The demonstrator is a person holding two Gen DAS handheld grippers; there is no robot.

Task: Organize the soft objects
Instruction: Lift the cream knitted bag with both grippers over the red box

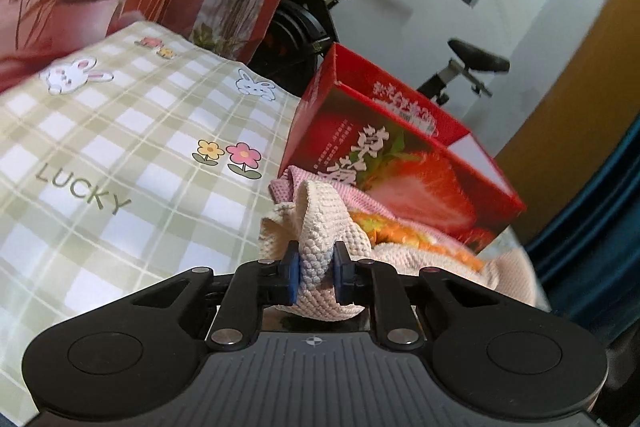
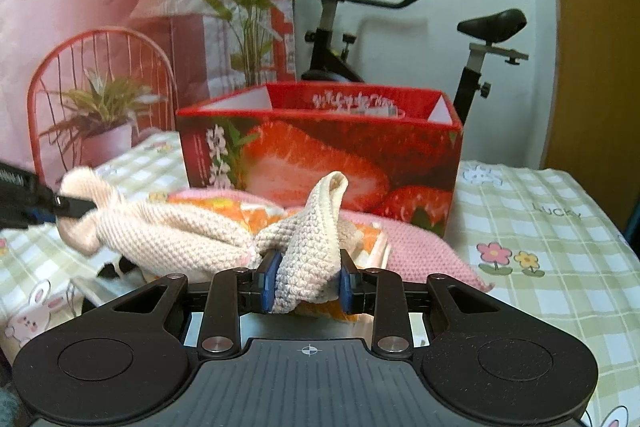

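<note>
Cream knit cloth (image 2: 192,235), bunched, ends lifted

Checked tablecloth (image 2: 560,227) under strawberry box (image 2: 320,155)

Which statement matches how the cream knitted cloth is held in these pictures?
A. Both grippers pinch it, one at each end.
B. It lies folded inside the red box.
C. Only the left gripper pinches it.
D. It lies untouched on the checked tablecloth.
A: the left gripper and the right gripper each have their pads closed on a bunched part of the cream knitted cloth.

ahead: strawberry box (image 2: 320,155) blocks | right: bare tablecloth (image 2: 560,227) — open | box top — open
</note>
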